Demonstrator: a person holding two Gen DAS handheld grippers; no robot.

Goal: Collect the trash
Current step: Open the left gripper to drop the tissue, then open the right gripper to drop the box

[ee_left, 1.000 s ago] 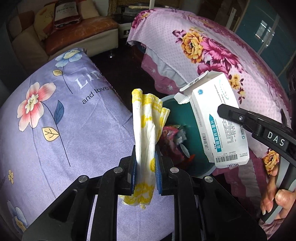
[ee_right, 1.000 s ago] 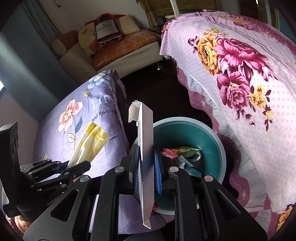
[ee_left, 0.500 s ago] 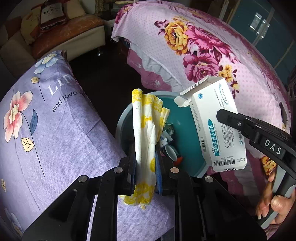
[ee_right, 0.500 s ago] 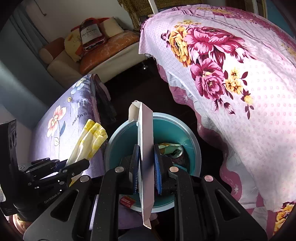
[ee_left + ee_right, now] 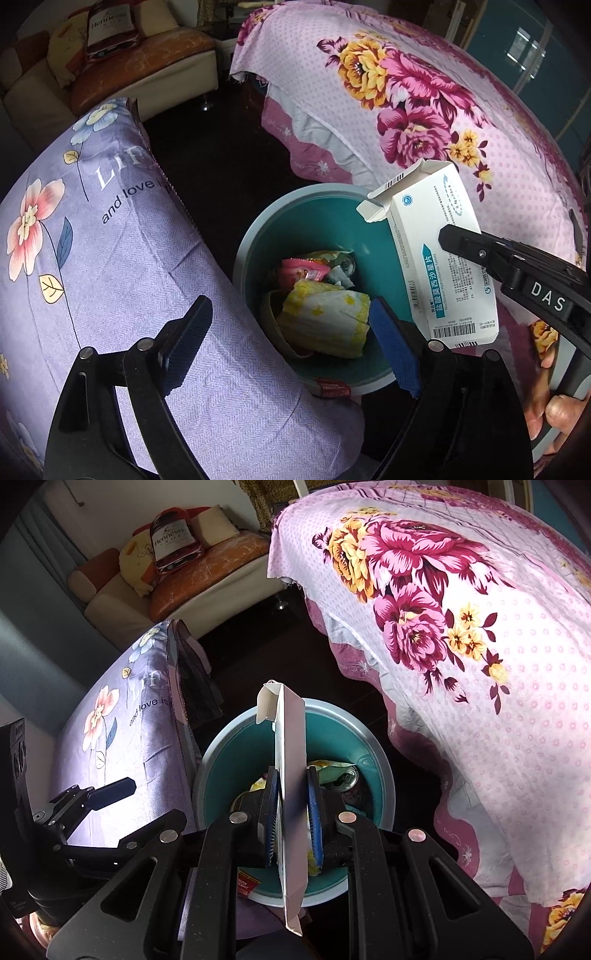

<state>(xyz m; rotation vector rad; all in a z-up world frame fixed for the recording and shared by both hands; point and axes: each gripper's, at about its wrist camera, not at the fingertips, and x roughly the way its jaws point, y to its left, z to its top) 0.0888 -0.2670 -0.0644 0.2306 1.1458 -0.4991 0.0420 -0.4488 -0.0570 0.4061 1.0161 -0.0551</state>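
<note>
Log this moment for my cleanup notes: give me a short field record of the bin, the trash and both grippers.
bin: teal bin on the floor between two beds, holding wrappers and a can
yellow wrapper: crumpled yellow wrapper lying in the bin
left gripper: left gripper above the bin, jaws opening, nothing between them
right gripper: right gripper shut on the white box
white box: upright over the bin, top flap open

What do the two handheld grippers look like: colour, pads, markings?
Both are black plastic. The left gripper has angular linkage arms with silver pivot bolts and ribbed blue pads on its fingers. The right gripper matches, with blue pads and silver bolts; its finger carries white "DAS" lettering. No cables or sleeves show.
</note>
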